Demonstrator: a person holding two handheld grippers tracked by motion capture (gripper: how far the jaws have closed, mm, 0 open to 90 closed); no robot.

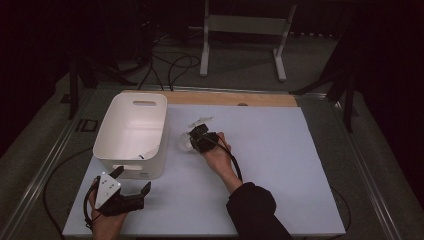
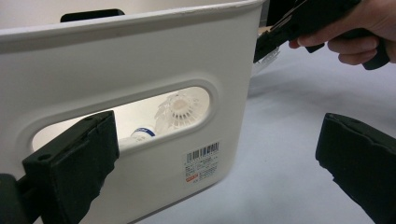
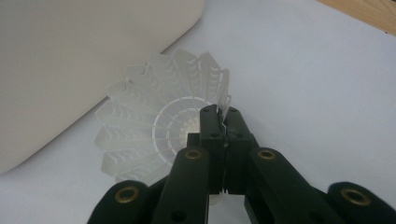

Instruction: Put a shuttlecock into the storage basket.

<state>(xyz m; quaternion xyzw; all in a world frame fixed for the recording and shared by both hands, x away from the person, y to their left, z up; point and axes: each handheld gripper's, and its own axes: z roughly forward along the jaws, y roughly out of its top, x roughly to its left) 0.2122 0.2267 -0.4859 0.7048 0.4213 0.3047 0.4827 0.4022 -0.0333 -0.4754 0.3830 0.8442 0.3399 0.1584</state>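
High view: left gripper is seen nearest, at the near left edge of the pale surface, fingers spread wide with nothing between them, held just in front of the white bin. Right gripper is held by a hand at mid-surface, just right of the bin, forearm angled in from the bottom, pointing up-left. A white shuttlecock is seen at its tip, resting on the surface beside the bin.

Left gripper view: both black fingers are seen wide apart, empty, facing the bin wall and its handle slot. A second shuttlecock is seen through the slot, inside the bin.

Right gripper view: fingers are closed together, pinching the rim of the shuttlecock's white plastic mesh skirt. The skirt's open end is turned toward the camera, long axis running away along the gripper; the cork end cannot be seen.
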